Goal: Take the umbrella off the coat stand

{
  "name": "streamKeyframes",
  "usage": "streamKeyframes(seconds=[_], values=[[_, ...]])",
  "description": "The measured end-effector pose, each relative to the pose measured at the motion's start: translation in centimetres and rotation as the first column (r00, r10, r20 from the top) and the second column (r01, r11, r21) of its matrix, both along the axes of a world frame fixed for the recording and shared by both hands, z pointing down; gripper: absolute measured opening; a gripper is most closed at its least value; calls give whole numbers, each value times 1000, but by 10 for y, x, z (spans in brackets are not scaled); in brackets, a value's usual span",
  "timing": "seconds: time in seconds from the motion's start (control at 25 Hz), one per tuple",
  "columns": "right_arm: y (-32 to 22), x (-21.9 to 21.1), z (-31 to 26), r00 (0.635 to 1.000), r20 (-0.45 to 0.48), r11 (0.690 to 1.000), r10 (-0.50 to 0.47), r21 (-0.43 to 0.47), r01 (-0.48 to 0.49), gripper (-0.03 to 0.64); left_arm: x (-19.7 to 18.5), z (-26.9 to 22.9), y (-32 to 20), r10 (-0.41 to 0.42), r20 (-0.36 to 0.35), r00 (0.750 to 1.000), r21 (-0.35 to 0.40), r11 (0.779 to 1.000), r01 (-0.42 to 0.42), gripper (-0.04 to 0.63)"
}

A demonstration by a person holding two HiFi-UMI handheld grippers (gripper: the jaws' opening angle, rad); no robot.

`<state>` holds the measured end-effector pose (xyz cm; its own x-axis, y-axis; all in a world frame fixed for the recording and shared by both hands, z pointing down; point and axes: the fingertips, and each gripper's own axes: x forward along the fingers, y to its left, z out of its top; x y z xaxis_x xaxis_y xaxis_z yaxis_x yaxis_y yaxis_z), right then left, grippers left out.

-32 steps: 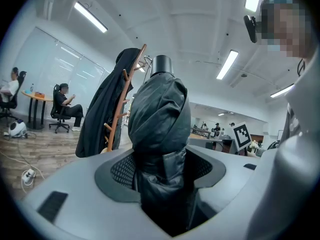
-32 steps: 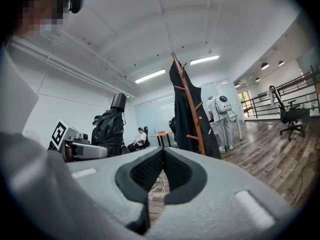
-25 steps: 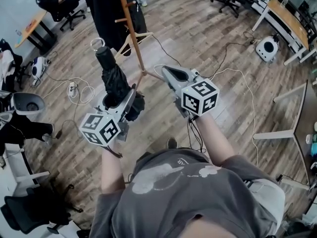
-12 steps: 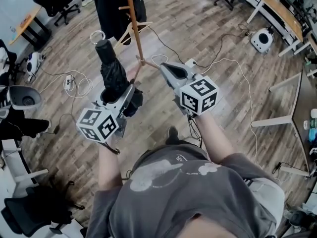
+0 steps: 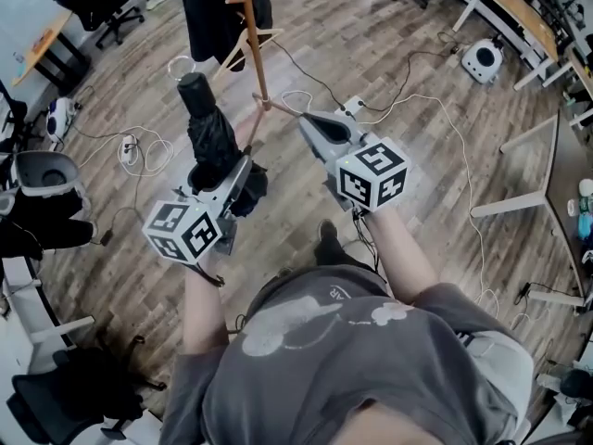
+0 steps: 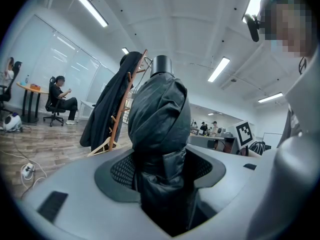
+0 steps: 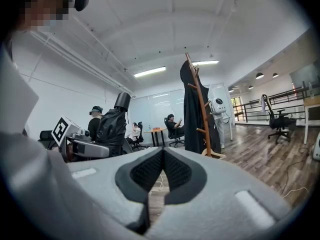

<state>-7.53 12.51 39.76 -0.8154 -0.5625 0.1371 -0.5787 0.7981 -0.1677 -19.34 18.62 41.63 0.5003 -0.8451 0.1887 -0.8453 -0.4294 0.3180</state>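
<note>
A folded black umbrella (image 5: 211, 137) stands upright, clear of the wooden coat stand (image 5: 256, 40), with my left gripper (image 5: 227, 182) shut on its lower part. In the left gripper view the umbrella (image 6: 160, 134) fills the space between the pads, its cap on top. The stand (image 6: 125, 106) with a black coat on it rises behind it. My right gripper (image 5: 315, 130) is beside the umbrella, to its right, with its jaws together and nothing between them. From the right gripper view the umbrella (image 7: 114, 126) shows at the left and the coat stand (image 7: 200, 109) further off.
A black coat (image 5: 213, 12) hangs on the stand. Cables (image 5: 148, 160) and a power strip lie on the wood floor. Office chairs (image 5: 56, 401) stand at the left, desks (image 5: 523, 17) and a white round device (image 5: 482, 60) at the right. People sit at a far table (image 7: 172, 129).
Both grippers, and the umbrella in the left one, have drawn back from the coat stand, whose base now lies further up the head view. The grips are unchanged.
</note>
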Motion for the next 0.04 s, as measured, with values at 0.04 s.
streamKeyframes(seconds=[0.04], values=[[6, -2, 0, 1000, 0, 1000, 1, 2, -1, -3, -2, 1, 6, 2, -1, 1000, -1, 1000, -2, 279]])
